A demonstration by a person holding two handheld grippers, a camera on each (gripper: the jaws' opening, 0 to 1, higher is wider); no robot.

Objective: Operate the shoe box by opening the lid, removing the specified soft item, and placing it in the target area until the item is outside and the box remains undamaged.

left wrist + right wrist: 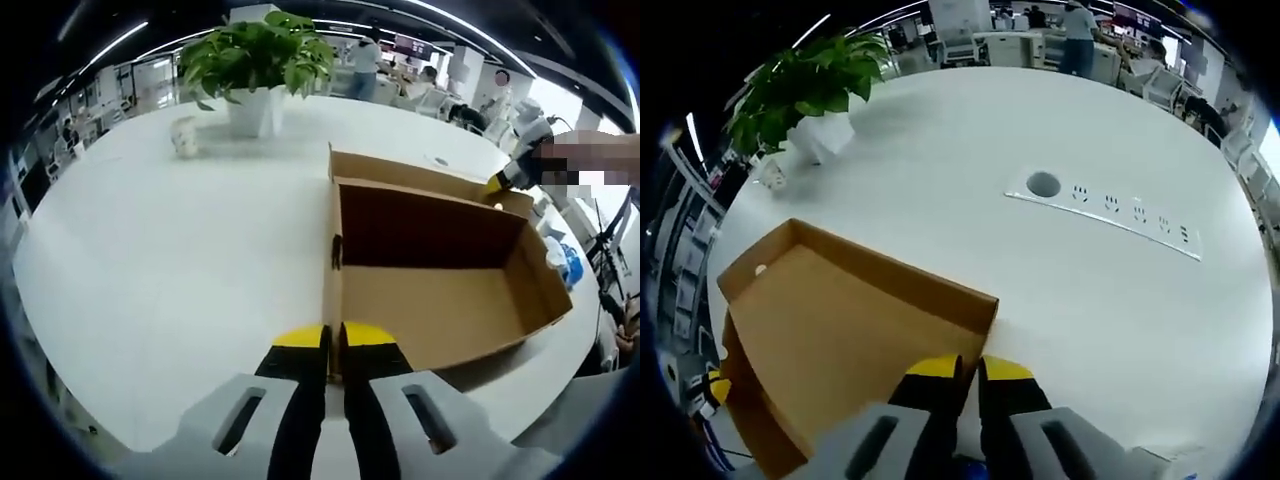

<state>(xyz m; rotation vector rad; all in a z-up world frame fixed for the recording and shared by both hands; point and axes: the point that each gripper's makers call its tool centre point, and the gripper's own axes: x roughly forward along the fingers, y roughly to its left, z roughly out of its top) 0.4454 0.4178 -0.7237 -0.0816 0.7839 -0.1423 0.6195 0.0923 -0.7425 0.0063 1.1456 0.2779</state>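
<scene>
In the left gripper view, my left hand-held gripper (333, 345) had its jaws nearly together, seemingly pinching the near wall of the open shoe box (440, 300) to steady it on the white table (170, 270); the right hand-held gripper (497, 183) sat at the far rim, a potted plant (255, 65) beyond. In the right gripper view, my right hand-held gripper (970, 375) was nearly closed at the box's edge; whether it gripped cardboard I could not tell. No soft item showed inside.

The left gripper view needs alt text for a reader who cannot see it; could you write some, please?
An open, empty-looking cardboard shoe box lies on a white table, the left gripper closed at its near corner. A potted plant stands behind it.
</scene>
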